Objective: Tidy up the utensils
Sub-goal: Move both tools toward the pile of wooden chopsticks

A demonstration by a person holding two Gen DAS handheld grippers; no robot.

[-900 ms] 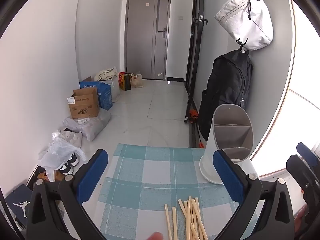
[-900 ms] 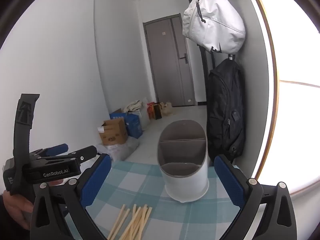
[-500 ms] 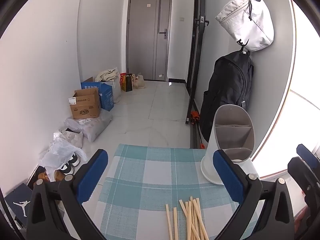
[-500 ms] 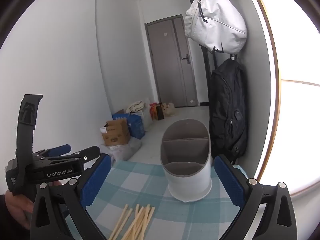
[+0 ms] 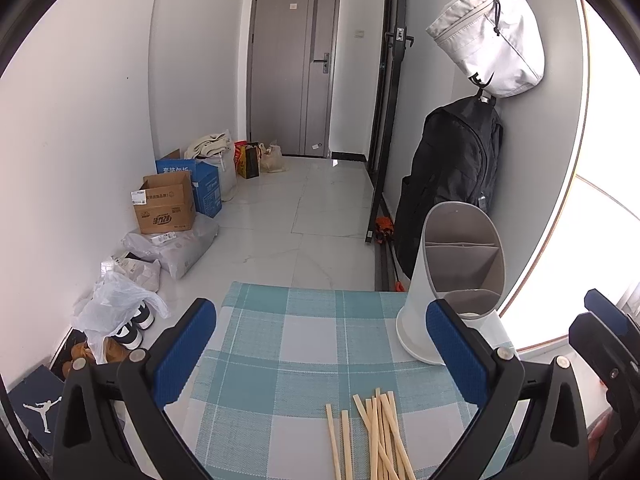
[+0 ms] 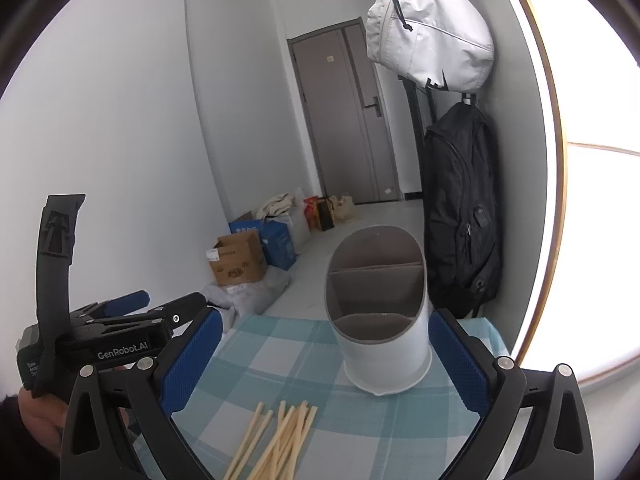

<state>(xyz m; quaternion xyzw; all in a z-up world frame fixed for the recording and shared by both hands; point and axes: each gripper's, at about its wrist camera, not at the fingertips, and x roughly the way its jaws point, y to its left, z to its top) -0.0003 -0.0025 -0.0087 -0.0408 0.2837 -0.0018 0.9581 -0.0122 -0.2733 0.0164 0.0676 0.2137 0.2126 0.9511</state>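
Lower centre of left wrist view: left gripper (image 5: 320, 356) jaws apart, empty; chopsticks (image 5: 376, 436) lie loose on checked cloth (image 5: 304, 344), holder (image 5: 456, 280) at right. Right wrist view: right gripper (image 6: 324, 364) jaws apart, empty; chopsticks (image 6: 276, 440) bottom centre, holder (image 6: 380, 320) upright beyond.

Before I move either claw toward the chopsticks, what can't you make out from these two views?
- Chopsticks: near ends cut off by the bottom edge in both wrist views; exact count unclear, they overlap.
- Utensil holder: compartment bottoms hidden by its own walls; in the left view the left claw's right finger covers its front.
- Right claw: only its side shows at the left view's right edge.
- Tablecloth: near part below both frames.
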